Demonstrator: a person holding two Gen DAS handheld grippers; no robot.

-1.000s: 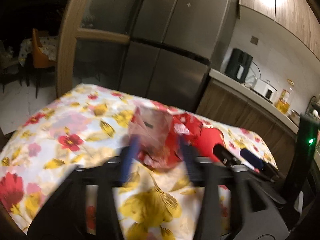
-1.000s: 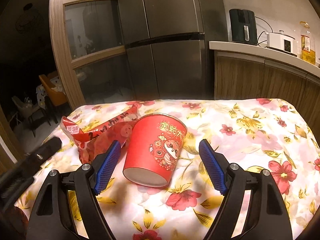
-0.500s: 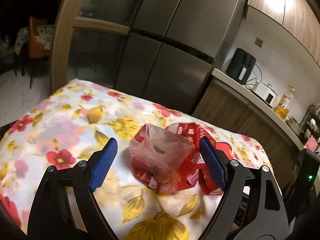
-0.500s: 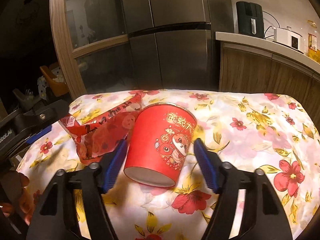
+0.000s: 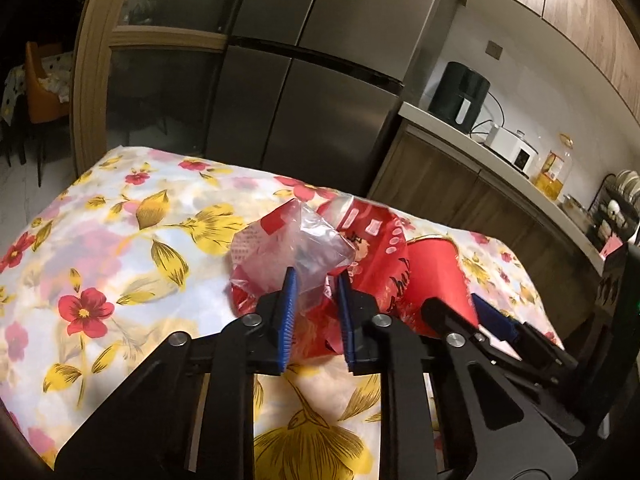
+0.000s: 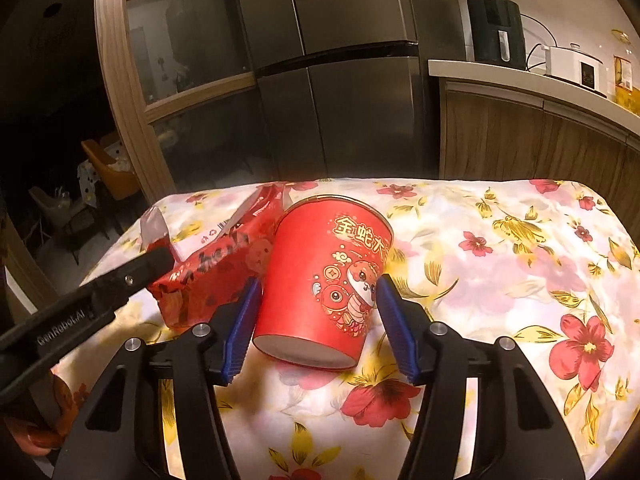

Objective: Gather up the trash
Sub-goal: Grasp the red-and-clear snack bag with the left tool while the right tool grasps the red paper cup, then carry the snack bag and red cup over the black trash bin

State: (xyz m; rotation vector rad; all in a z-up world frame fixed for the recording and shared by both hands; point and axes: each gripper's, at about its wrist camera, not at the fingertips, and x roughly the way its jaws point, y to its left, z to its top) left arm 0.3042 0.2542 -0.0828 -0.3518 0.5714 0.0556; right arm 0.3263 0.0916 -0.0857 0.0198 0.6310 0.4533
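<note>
Seen first through the left wrist camera, the left gripper (image 5: pixel 314 280) has its blue pads drawn close together, having just been closing, and a fold of the crumpled clear plastic bag (image 5: pixel 294 246) lies pinched between them. That bag sits on top of a red printed snack wrapper (image 5: pixel 372 248), which lies on the floral tablecloth (image 5: pixel 120 240). Just to the right of the wrapper, the red paper cup (image 5: pixel 436 268) lies tipped over, and the dark frame and one blue pad of the right gripper (image 5: pixel 486 314) show beside it. Behind the table stand a steel refrigerator (image 5: pixel 320 80) and a counter carrying a black air fryer (image 5: pixel 460 94). Next, through the right wrist camera, the right gripper (image 6: pixel 316 300) stands at a middling width, its jaws having just been closing, with the red paper cup (image 6: pixel 324 276) lying between the two blue pads. The left pad appears to touch the cup's side and the right pad sits at its other side, though whether they press firmly I cannot tell. The cup lies tilted with its base toward the camera, a cartoon snake and gold characters printed on it. The red snack wrapper (image 6: pixel 212 264) lies against the cup's left side, and the left gripper's (image 6: pixel 158 262) black arm reaches in from the left onto the wrapper. A fingertip (image 6: pixel 40 438) shows at the lower left edge.
</note>
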